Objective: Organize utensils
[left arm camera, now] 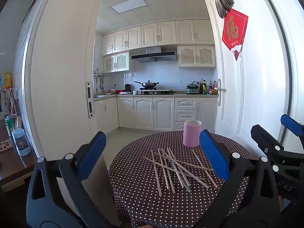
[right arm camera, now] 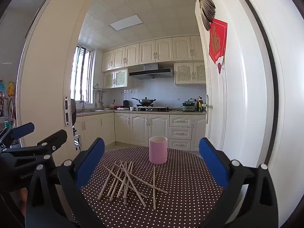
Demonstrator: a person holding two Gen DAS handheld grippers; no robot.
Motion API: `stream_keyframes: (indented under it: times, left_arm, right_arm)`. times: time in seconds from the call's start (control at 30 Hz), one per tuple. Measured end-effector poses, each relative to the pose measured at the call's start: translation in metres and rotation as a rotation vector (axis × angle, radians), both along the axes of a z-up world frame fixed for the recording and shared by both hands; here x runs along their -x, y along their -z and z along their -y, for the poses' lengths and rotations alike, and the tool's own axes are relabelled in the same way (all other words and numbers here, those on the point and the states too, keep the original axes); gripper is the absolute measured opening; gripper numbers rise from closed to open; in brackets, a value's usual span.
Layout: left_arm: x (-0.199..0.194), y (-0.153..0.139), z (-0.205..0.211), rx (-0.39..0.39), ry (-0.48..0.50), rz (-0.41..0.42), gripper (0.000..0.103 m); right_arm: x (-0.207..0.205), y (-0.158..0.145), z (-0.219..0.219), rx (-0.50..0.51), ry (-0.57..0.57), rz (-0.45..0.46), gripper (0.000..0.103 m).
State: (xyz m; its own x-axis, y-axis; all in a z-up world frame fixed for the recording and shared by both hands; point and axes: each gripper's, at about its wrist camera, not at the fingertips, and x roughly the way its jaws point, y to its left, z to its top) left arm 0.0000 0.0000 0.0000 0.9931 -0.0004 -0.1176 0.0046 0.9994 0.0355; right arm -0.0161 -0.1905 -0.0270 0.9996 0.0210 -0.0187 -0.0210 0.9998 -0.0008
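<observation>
Several pale chopsticks (left arm camera: 176,169) lie crossed in a loose heap on the round table with the brown polka-dot cloth (left arm camera: 136,199). A pink cup (left arm camera: 191,133) stands upright behind them at the far edge. My left gripper (left arm camera: 152,150) hovers open over the near left of the table, blue pads wide apart, nothing between them. From the right wrist view the chopsticks (right arm camera: 129,182) lie left of centre and the pink cup (right arm camera: 158,150) stands beyond them. My right gripper (right arm camera: 152,159) is open too, held above the near edge, empty. Each view shows the other gripper at its side.
The table (right arm camera: 190,199) stands before an open doorway into a kitchen with white cabinets (left arm camera: 144,112) and a stove. A white door (left arm camera: 247,95) with a red hanging stands open on the right. A wooden side table (left arm camera: 11,163) with bottles is at the left.
</observation>
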Motion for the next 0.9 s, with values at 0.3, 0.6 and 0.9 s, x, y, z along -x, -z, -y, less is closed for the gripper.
stream_keyframes:
  times: [0.3,0.6,0.9]
  left_arm:
    - [0.0,0.0,0.0,0.0,0.0,-0.003,0.096]
    - [-0.003,0.002,0.001,-0.001,-0.001,-0.002,0.096]
    - [-0.002,0.002,0.001,-0.002,-0.001,-0.002,0.096]
  right_arm:
    - [-0.003,0.005,-0.002,0.001,0.004,-0.003,0.095]
    - [-0.003,0.001,-0.002,-0.003,0.004,-0.006,0.095]
    - [-0.002,0.004,0.0,-0.008,0.002,-0.013,0.095]
